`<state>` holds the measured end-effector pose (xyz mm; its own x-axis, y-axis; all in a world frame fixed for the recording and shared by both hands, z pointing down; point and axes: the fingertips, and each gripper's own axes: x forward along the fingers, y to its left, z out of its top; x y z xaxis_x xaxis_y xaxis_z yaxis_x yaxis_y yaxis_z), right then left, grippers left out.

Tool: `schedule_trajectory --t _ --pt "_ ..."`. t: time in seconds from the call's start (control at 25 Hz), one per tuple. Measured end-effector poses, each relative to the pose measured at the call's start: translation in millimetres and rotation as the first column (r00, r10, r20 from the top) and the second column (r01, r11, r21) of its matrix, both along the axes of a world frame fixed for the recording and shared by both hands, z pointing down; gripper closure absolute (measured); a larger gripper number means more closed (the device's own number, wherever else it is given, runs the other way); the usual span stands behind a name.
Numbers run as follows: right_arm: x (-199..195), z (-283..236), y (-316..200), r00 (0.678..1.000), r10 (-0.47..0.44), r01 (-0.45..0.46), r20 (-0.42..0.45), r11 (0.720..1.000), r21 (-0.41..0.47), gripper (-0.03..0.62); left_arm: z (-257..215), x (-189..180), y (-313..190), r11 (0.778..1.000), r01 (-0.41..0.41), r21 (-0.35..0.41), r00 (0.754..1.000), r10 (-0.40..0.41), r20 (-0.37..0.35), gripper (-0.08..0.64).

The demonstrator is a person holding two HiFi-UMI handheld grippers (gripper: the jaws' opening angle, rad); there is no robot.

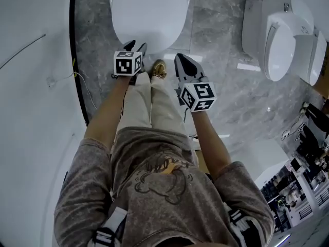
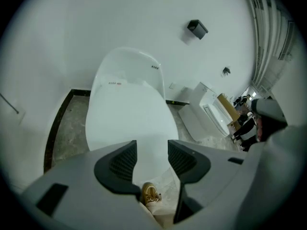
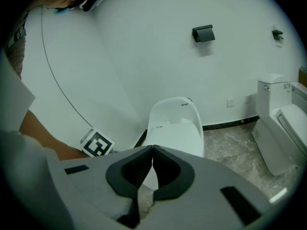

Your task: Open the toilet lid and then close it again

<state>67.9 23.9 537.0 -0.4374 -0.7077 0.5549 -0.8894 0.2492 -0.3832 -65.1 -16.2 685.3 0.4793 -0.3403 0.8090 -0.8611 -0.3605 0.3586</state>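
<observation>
A white toilet stands against the wall with its lid (image 1: 146, 12) down flat; the lid (image 2: 127, 116) fills the middle of the left gripper view and shows further off as the lid (image 3: 172, 131) in the right gripper view. My left gripper (image 1: 134, 53) hovers over the lid's front edge, jaws apart with nothing between them (image 2: 149, 156). My right gripper (image 1: 183, 65) hangs over the floor just right of the bowl, its jaws shut tip to tip on nothing (image 3: 152, 150).
A second white toilet (image 1: 280, 42) stands at the right, also seen as the second toilet (image 3: 283, 128). Grey marble floor (image 1: 226, 91) lies between them. A black holder (image 3: 203, 33) hangs on the wall. The person's tan shoe (image 1: 158, 69) is near the bowl's front.
</observation>
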Motion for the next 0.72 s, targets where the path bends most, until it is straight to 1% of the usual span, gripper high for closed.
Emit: schedule_trajectory --t 0.08,0.2,0.32,0.4,0.56,0.72 --pt "1.8 -21.4 -6.9 1.000 -0.011 0.011 0.001 1.000 0.021 0.565 -40.7 5.6 -11.9 0.999 0.000 0.039 1.000 0.001 -0.026 0.359" --pt "-6.5 -54.9 -4.7 1.000 -0.026 0.026 0.008 0.998 0.061 0.565 -100.4 4.2 -15.0 0.995 0.007 0.097 0.997 0.001 -0.076 0.359" --pt "-11.6 -90.4 -3.8 0.999 -0.038 0.037 0.010 0.992 0.118 0.565 -159.4 3.5 -17.4 0.985 0.009 0.173 0.993 0.012 -0.119 0.359" --pt "-8.4 -117.6 -8.1 0.999 -0.038 0.035 0.020 0.989 0.147 0.565 -203.2 6.9 -22.8 0.973 0.011 0.230 0.990 0.022 -0.140 0.359" --pt "-3.4 -167.4 -12.3 0.998 -0.050 0.042 0.032 0.979 0.201 0.565 -284.9 12.1 -28.8 0.943 0.033 0.331 0.977 0.039 -0.208 0.359" --pt "-6.6 -203.9 -7.4 0.997 -0.072 0.062 0.031 0.967 0.248 0.565 -343.1 11.7 -17.4 0.914 0.012 0.405 0.964 0.096 -0.246 0.367"
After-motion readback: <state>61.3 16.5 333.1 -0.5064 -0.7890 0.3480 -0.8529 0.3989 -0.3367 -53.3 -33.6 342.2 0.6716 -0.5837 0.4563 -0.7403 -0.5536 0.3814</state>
